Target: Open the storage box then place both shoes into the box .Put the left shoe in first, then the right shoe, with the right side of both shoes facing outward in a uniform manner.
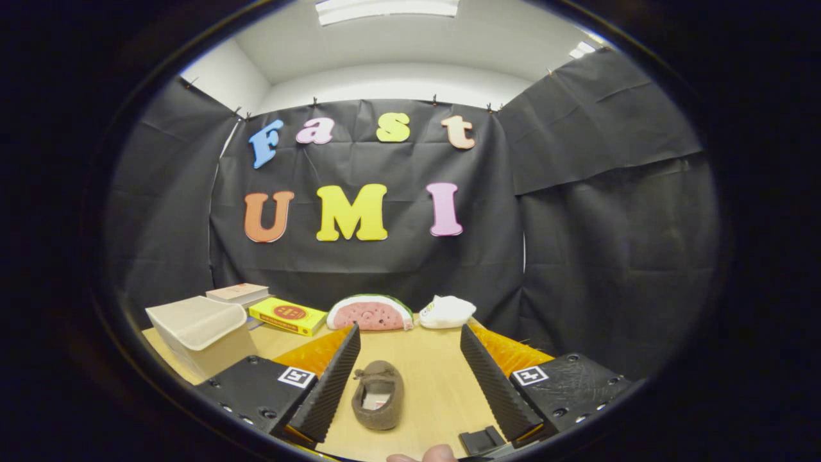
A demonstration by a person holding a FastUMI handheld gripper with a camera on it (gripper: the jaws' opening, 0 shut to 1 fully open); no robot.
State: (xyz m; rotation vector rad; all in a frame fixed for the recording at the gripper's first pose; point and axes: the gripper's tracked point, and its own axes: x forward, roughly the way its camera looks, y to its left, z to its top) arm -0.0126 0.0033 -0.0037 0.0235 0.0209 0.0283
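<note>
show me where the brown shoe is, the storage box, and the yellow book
brown shoe [378, 394], gripper view, on its upper, between the open fingers.
storage box [195, 328], gripper view, on its pale lid.
yellow book [288, 316], gripper view, on its cover.

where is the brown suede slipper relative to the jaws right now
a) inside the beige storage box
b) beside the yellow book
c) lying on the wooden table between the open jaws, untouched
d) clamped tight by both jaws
c: the brown suede slipper lies on the wooden table in the gap of the open gripper, clear of both jaws.
</note>
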